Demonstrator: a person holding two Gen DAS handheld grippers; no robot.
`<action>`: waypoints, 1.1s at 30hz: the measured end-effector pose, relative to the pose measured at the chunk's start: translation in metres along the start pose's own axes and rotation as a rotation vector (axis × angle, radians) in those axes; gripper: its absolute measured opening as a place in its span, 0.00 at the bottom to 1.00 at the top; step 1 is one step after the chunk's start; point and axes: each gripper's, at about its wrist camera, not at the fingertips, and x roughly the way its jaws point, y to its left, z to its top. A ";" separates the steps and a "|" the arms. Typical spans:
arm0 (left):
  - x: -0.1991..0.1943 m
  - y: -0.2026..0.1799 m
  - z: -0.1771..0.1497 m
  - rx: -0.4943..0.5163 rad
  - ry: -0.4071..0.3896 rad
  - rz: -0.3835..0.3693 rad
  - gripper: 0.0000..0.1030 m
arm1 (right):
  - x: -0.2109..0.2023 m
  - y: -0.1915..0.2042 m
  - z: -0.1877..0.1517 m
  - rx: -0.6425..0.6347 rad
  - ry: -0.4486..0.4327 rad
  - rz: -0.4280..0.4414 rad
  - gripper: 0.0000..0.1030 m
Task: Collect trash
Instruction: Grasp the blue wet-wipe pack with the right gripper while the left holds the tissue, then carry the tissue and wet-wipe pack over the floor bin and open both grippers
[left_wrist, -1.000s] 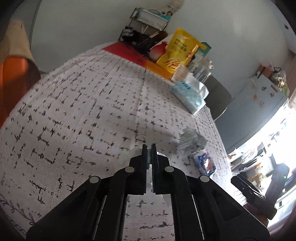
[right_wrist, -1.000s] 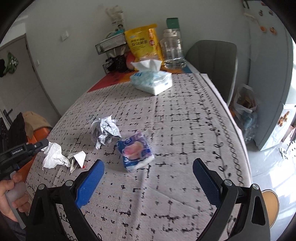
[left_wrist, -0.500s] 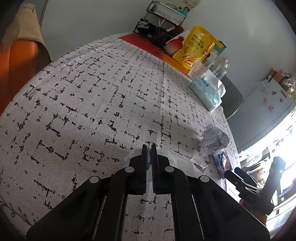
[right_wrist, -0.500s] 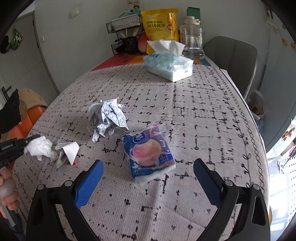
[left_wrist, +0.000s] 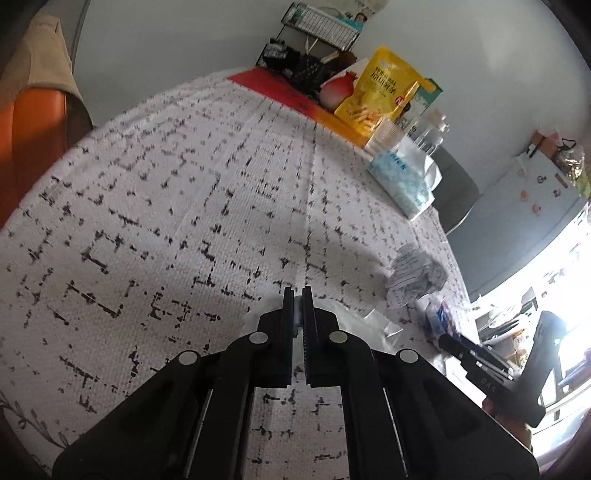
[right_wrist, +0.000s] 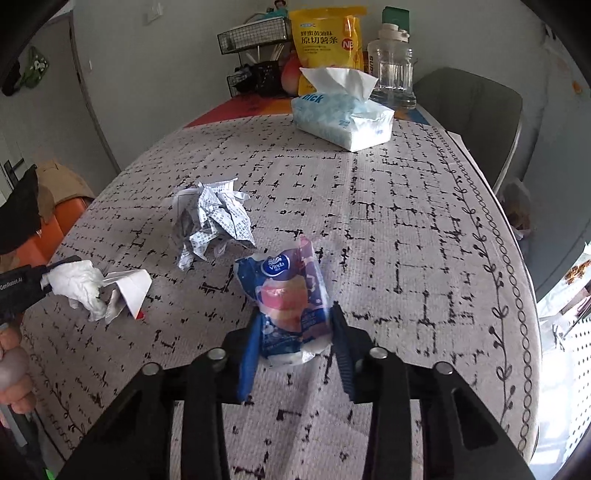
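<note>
Right gripper (right_wrist: 293, 328), jaws just closing, pinching the tissue packet (right_wrist: 284, 295) by its near end for lifting off the counter (right_wrist: 406, 229). Left gripper (left_wrist: 298, 306) clamped on a crumpled tissue (right_wrist: 75, 282), freeing neither for the paper wad (right_wrist: 210, 221).

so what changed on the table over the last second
The right gripper came down over the blue tissue pack; its jaws have just been closing and now pinch it from both sides. The left gripper stays shut on the white tissue wad. The crumpled printed paper and folded scrap lie where they were.

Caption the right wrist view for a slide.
Right gripper closes on the blue tissue pack; crumpled paper waits beyond.
</note>
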 end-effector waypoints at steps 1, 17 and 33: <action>-0.003 -0.001 0.001 0.001 -0.007 -0.004 0.05 | -0.002 0.000 -0.001 0.001 0.000 0.003 0.32; -0.037 -0.053 0.003 0.083 -0.065 -0.070 0.05 | -0.063 -0.011 -0.019 0.039 -0.085 0.041 0.25; -0.042 -0.139 -0.005 0.217 -0.075 -0.175 0.05 | -0.120 -0.058 -0.040 0.130 -0.166 -0.003 0.25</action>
